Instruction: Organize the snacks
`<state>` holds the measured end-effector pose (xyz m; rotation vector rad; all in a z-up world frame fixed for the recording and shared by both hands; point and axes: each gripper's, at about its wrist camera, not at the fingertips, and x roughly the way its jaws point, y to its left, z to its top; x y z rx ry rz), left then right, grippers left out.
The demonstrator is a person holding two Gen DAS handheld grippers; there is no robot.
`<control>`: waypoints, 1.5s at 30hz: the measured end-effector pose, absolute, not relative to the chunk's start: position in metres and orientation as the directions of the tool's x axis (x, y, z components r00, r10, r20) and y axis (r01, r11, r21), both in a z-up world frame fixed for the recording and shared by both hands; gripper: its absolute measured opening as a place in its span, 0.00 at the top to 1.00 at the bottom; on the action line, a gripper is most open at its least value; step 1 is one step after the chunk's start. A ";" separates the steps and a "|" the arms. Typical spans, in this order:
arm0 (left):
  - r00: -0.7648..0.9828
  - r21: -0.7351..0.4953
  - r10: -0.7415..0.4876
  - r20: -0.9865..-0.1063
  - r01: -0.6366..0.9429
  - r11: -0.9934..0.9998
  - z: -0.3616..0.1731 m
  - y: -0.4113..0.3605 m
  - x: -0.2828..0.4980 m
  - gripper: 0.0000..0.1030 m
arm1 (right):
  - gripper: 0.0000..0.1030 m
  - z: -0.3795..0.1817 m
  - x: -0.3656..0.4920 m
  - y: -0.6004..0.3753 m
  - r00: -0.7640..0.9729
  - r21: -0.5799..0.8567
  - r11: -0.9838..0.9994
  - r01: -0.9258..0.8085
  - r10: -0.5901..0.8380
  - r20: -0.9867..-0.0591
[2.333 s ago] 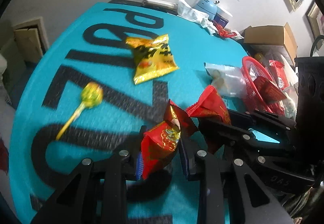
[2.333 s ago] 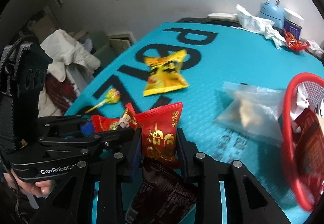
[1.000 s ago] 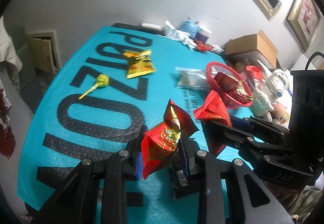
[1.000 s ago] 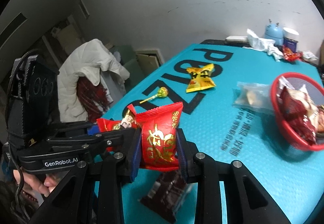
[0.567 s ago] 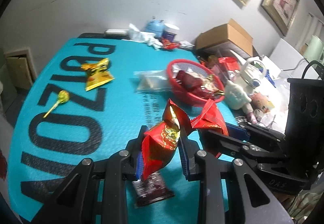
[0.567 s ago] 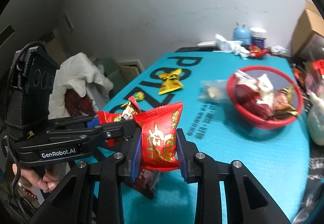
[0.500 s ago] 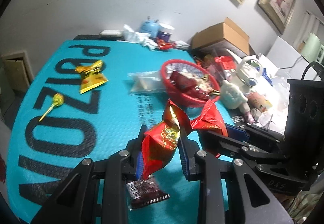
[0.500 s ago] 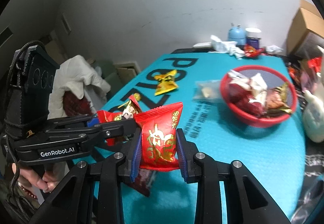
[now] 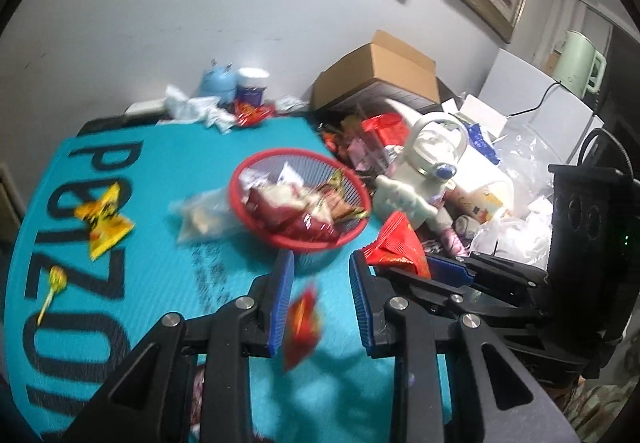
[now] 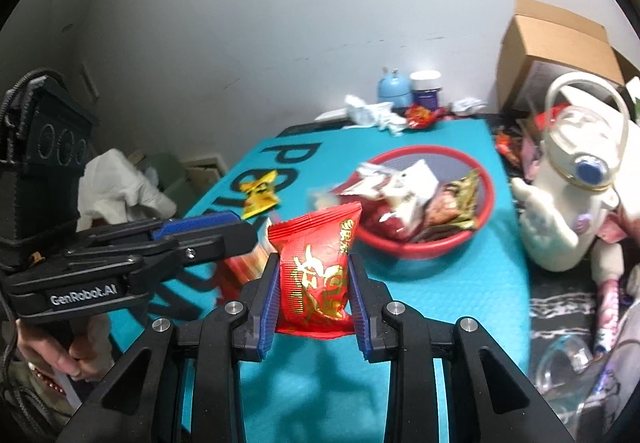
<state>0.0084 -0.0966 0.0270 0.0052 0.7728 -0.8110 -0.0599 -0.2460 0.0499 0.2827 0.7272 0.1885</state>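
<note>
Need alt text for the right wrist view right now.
The right tongs clamp an upright red snack packet above the teal mat, short of a red basket already holding snacks. The left tongs reach in from the left, a blurred red packet just below them.
</note>
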 end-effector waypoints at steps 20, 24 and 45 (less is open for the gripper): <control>0.329 -0.222 -0.580 -0.745 0.698 0.681 -0.003 -0.142 0.024 0.73 | 0.70 0.039 -0.056 -0.283 0.715 0.273 0.962 0.025 0.174 -0.677; 0.306 -0.210 -0.537 -0.786 0.686 0.697 -0.020 -0.143 0.020 0.72 | 0.70 0.026 -0.064 -0.278 0.688 0.276 0.961 0.023 0.185 -0.702; 0.199 -0.187 -0.403 -0.893 0.651 0.735 -0.090 -0.153 0.018 0.60 | 0.69 -0.008 -0.082 -0.279 0.626 0.297 0.953 0.063 0.194 -0.755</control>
